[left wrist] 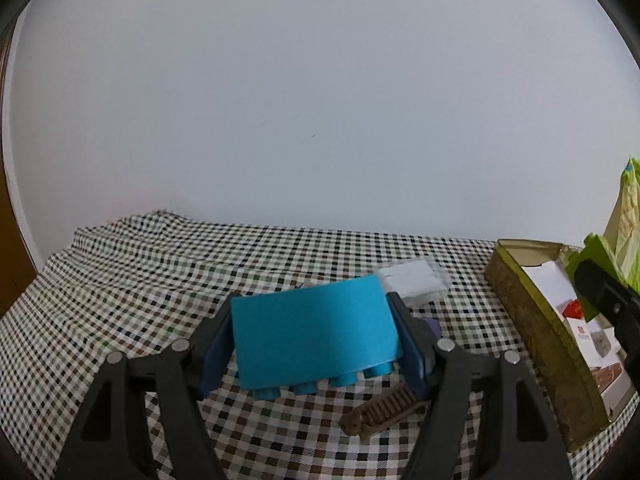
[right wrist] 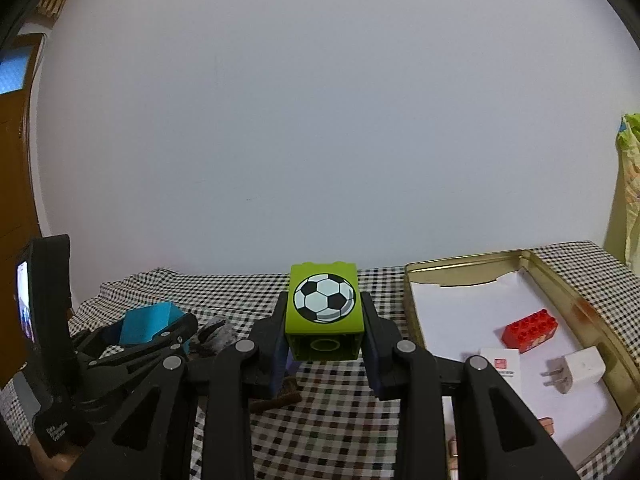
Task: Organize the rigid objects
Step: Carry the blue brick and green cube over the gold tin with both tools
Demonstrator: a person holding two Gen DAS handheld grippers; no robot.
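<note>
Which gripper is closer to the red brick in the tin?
Right. The right gripper sits just left of the tin holding the red brick; the left gripper is farther left.

1. we can read no word or number anywhere in either view.
2. the lime-green plastic building block (right wrist: pixel 324 312) carries a printed black-and-white football picture on its face, with no lettering.
3. the small white card (right wrist: pixel 500 362) in the gold metal tin (right wrist: pixel 448 270) bears a small red square mark and a line of print too small for us to read.
4. the black device mount (right wrist: pixel 60 432) has pale lettering, too blurred to read.
</note>
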